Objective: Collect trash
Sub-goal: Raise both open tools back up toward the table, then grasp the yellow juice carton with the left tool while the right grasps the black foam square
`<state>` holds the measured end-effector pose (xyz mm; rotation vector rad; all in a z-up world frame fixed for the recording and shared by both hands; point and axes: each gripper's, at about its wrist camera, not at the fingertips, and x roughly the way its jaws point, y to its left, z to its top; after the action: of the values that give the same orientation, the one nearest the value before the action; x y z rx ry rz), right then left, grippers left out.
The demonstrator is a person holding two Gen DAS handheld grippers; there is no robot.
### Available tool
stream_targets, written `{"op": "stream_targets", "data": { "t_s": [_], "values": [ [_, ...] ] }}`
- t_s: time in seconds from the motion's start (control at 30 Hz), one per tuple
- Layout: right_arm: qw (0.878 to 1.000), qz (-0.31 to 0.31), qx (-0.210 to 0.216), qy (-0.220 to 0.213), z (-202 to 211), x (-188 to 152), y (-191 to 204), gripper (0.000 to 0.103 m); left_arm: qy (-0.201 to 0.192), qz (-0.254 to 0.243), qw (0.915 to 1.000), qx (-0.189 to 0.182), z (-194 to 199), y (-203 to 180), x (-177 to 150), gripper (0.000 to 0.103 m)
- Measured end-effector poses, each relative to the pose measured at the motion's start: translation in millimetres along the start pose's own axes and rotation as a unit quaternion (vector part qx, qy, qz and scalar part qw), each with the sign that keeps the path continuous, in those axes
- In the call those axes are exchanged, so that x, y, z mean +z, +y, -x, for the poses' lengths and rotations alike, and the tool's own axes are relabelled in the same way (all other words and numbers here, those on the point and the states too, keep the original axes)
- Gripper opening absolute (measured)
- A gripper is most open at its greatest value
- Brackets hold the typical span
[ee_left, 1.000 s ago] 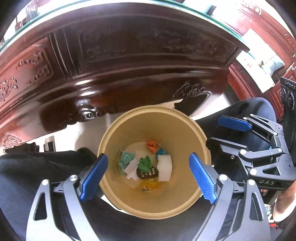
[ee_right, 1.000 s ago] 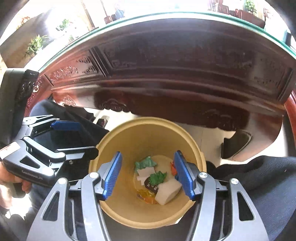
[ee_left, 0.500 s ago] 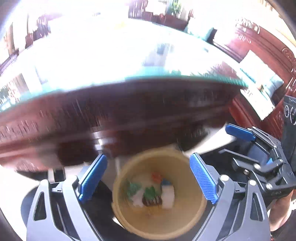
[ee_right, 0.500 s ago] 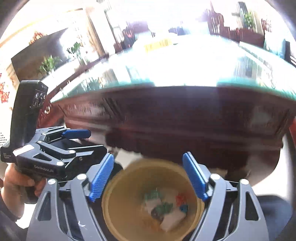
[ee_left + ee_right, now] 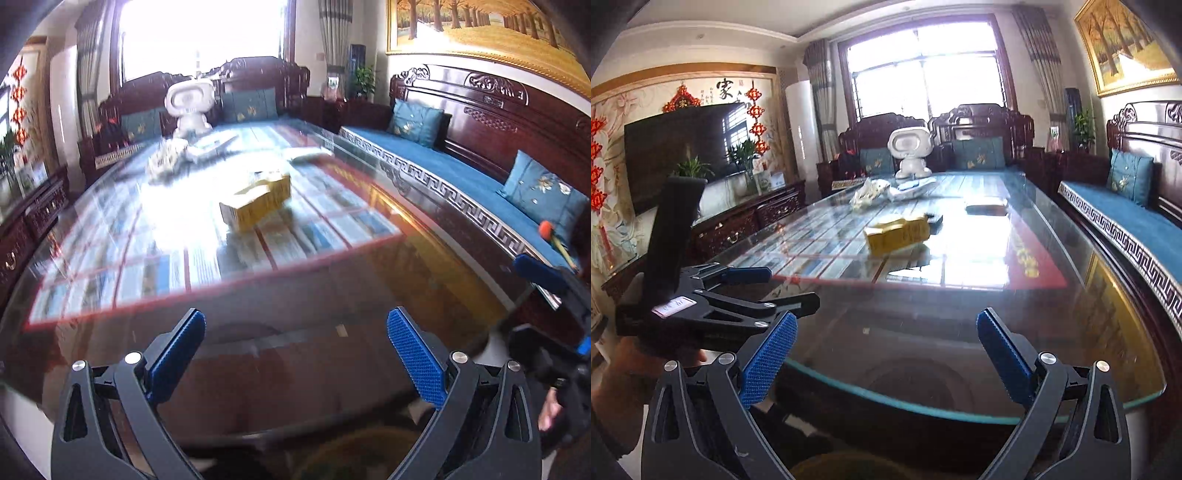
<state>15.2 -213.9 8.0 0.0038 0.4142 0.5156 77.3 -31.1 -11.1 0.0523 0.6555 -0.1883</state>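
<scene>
Off to the left of the right gripper (image 5: 886, 354), the left gripper (image 5: 768, 291) with prongs spread wide, nothing between them, a bare hand (image 5: 631, 373) wrapped round its grip. Beyond that, against the wall, a dark television (image 5: 676, 147) over a carved cabinet (image 5: 746, 221). Straight ahead of both tools, the glass-topped table (image 5: 923, 314); well past the fingertips on it, a crushed yellow carton (image 5: 897, 232), farther on some crumpled white wrapping (image 5: 868, 192), and at the far end a white robot figurine (image 5: 910, 151). Right gripper likewise parted, blue pads (image 5: 1004, 354) holding nothing. Below and between the left gripper's (image 5: 295, 354) fingers, at the bottom edge, possibly the rim of the yellow bin (image 5: 354, 450), too dim for certainty. Rightward of the table, a blue-cushioned carved bench (image 5: 461, 166) with teal pillows (image 5: 543, 192).
</scene>
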Motion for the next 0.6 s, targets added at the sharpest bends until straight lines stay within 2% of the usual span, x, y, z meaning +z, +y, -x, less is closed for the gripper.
{"op": "stream_targets", "data": {
  "t_s": [0.17, 0.37, 0.6],
  "values": [
    [1.0, -0.018, -0.006, -0.003, -24, 24, -22, 0.095, -0.021, -0.008, 0.9995, 0.021, -41, 19, 35, 0.099],
    [0.998, -0.052, 0.005, 0.027, -66, 29, -46, 0.095, 0.023, 0.043, 0.9987, 0.015, -115, 61, 70, 0.099],
    [0.997, -0.061, 0.005, 0.051, -108, 42, -62, 0.095, 0.049, 0.026, 0.9982, 0.024, -169, 72, 95, 0.099]
  ]
}}
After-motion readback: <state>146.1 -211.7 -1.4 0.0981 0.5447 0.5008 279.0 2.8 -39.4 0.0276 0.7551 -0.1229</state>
